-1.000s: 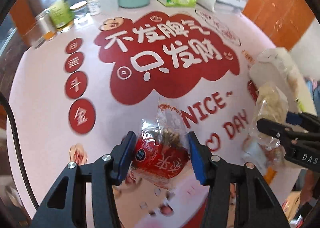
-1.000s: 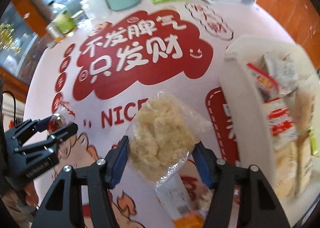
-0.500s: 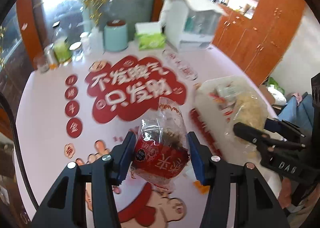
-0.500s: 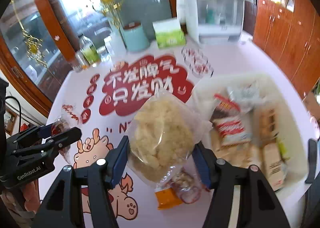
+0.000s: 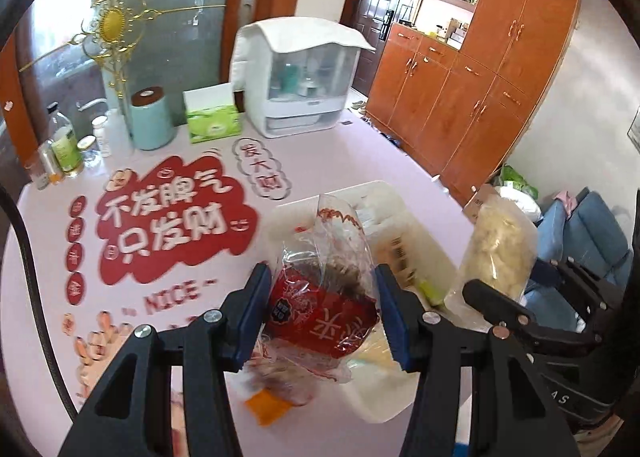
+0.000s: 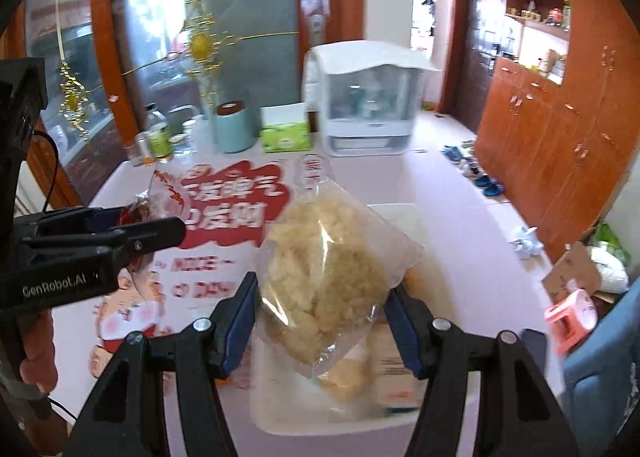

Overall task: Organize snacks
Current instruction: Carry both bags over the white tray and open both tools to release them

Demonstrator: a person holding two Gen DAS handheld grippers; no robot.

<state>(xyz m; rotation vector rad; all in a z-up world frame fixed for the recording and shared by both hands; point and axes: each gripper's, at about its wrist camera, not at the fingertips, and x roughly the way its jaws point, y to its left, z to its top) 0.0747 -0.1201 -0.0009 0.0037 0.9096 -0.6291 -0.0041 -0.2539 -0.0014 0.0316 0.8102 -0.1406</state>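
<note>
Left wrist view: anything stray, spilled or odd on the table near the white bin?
One thing: an orange-edged packet lies loose on the table beside the white bin, not inside it, blurred. Otherwise the left gripper holds a red snack bag, and the right gripper a pale snack bag.

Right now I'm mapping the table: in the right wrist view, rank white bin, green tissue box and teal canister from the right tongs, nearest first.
1. white bin, just beyond the right tongs.
2. green tissue box, far edge, centre.
3. teal canister, far edge, left; too close to the box to call.
</note>
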